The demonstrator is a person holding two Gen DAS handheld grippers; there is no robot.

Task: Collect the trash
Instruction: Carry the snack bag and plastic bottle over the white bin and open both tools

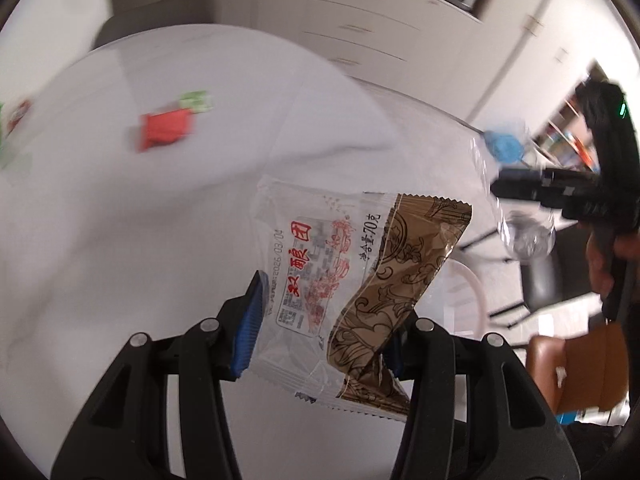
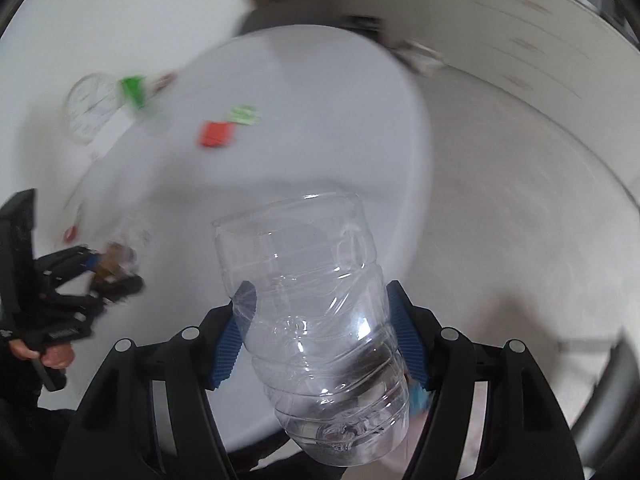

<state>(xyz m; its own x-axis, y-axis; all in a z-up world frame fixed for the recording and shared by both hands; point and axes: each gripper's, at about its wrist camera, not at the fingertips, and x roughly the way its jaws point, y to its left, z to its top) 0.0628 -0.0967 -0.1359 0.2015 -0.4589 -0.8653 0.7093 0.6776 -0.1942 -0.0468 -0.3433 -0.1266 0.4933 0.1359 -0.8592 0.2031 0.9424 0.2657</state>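
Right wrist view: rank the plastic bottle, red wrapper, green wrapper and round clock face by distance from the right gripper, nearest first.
1. Clear plastic bottle, gripped in the right gripper.
2. Red wrapper, on the table, ahead and left.
3. Green wrapper, just beyond the red one.
4. Clock face, far left; its depth against the green wrapper is hard to call.

Wrapper (image 1: 352, 280) between left tongs (image 1: 320, 328); bottle (image 2: 320, 312) between right tongs (image 2: 324, 336); table (image 1: 120, 220) behind.

The snack wrapper (image 1: 344, 292) is glossy, crinkled plastic film, part clear, part printed brown. The bottle (image 2: 320, 300) is clear, ribbed, shiny plastic. The finger pads (image 1: 250, 320) are ridged blue rubber.
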